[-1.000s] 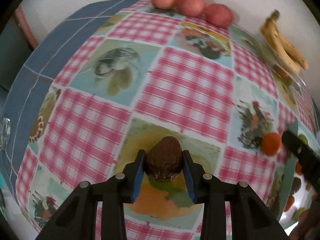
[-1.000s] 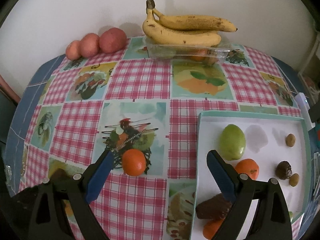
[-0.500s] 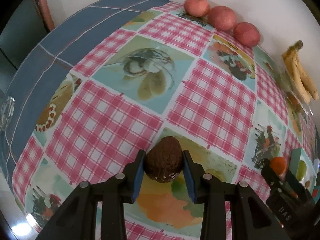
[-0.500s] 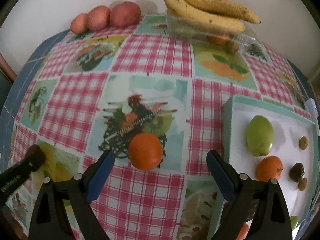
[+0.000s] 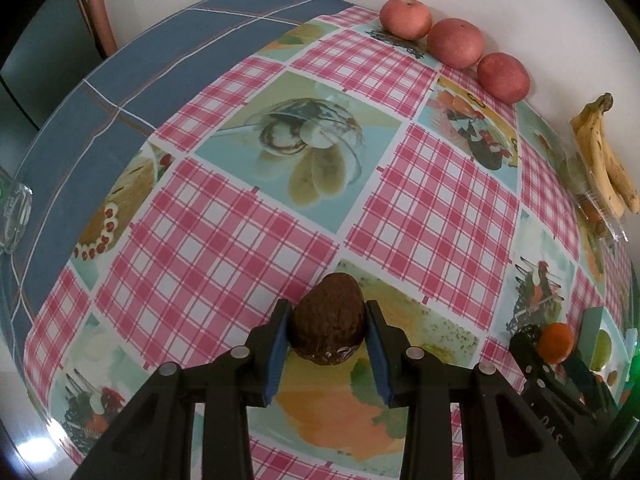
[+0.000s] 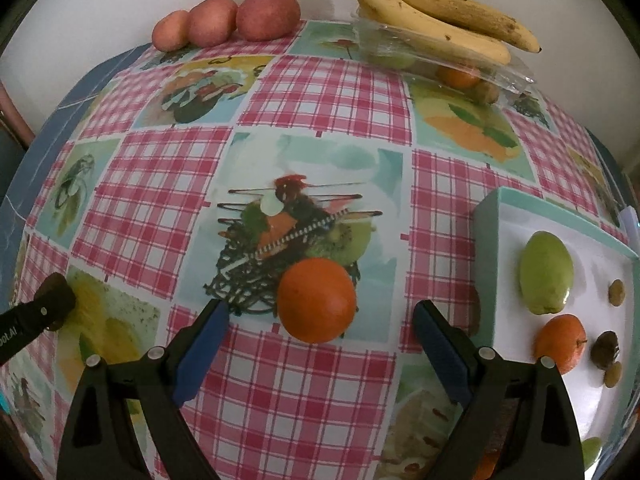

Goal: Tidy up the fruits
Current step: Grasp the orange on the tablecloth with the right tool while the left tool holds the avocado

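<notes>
Two fruits in play: one pinched, one waiting between spread fingers.

Left gripper pinches a rough brown egg-shaped fruit across its middle, above the checked tabletop; likely firm, light, grippy. Right gripper stands spread around a smooth round orange resting on the tabletop; likely soft-skinned, rolls easily, so take it across its widest part.

left wrist: looks steeply down along fingers, close over checked tablecloth, facing wall | right wrist: likewise steep and close, further right, beside tray | shared: three red fruits, bananas, orange
</notes>
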`<state>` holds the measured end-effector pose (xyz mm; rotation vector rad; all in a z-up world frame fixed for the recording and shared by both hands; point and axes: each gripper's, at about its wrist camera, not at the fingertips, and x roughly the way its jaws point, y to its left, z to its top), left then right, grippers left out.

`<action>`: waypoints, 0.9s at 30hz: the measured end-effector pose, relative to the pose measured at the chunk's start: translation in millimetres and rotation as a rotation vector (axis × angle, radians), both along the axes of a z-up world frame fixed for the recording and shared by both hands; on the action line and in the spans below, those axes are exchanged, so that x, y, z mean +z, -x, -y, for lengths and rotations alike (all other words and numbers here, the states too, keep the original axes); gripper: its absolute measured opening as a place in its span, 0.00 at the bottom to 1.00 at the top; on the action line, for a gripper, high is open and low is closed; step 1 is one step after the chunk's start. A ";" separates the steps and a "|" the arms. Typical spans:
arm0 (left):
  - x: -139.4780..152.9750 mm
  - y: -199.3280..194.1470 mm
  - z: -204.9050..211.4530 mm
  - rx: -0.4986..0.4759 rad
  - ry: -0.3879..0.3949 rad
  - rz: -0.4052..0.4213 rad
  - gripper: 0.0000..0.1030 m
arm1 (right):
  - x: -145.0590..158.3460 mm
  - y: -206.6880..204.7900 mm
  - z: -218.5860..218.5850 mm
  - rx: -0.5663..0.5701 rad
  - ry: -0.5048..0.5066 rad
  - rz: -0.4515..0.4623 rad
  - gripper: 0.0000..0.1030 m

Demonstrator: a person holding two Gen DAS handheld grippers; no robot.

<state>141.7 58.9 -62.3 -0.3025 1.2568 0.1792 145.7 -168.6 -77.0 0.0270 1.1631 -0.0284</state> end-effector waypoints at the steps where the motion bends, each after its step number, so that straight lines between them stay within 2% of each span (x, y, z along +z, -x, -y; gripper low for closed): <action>1: 0.8 0.2 3.0 0.001 -0.001 0.000 0.37 | -0.4 -1.4 -0.5 0.000 -0.001 0.002 0.91; 6: -0.7 -1.0 2.4 0.002 -0.002 0.000 0.37 | -2.0 -7.3 -1.4 -0.013 -0.002 0.017 0.90; 11: 1.0 -0.8 3.0 0.000 -0.005 0.000 0.37 | 3.6 -10.4 2.6 -0.032 -0.003 0.035 0.63; 15: 0.1 -1.0 5.0 0.000 -0.006 -0.001 0.37 | 6.4 -9.9 9.5 -0.061 -0.010 0.034 0.50; 19: 0.8 -0.3 8.1 -0.001 -0.003 -0.001 0.37 | 7.8 -10.9 6.8 -0.043 -0.003 0.037 0.36; 24: -0.4 -1.5 10.4 0.000 0.019 -0.003 0.37 | 8.4 -9.7 7.1 -0.034 -0.011 0.035 0.35; 27: -0.1 -2.4 8.6 0.004 0.067 -0.003 0.37 | 9.2 -6.2 6.8 -0.026 -0.013 0.029 0.35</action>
